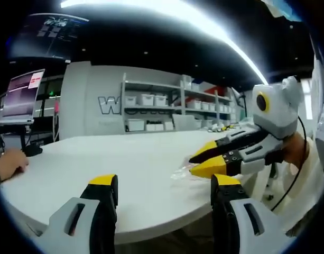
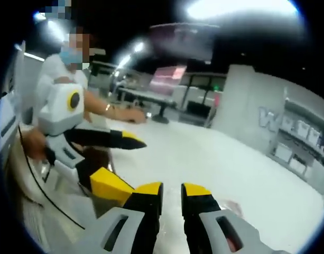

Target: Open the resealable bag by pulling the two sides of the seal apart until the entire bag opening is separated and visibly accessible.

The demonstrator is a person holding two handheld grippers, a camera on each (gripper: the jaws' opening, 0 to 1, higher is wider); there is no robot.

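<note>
left gripper (image 1: 164,193) sits low in the left gripper view, its 2 jaws spread wide with only air between them, hanging just off the near edge of the white counter (image 1: 114,159). past them, at the counter's right edge, the right gripper (image 1: 204,161) comes in from the right with its yellow tips close together, nearly shut, touching or just over a clear plastic bag (image 1: 184,172) lying flat on the counter. cannot tell if it has pinched the bag.

in the right gripper view the right gripper (image 2: 172,193) shows a narrow gap between its 2 jaws and nothing clearly in it. the left gripper (image 2: 125,164) crosses in from the left, jaws apart, a hand (image 2: 32,140) on its grip.

step, my read: reaching for the seal; no pull begun, bag looks closed. next move needs each gripper on 1 side of the seal, then a pull apart.

view difference: the left gripper view gives the bag, shelves (image 1: 172,108) with bins and a monitor (image 1: 21,95) far back; the right gripper view gives a seated person (image 2: 58,79) and a faint pinkish patch (image 2: 231,206) by the right jaw, maybe the bag, too blurred to tell.
</note>
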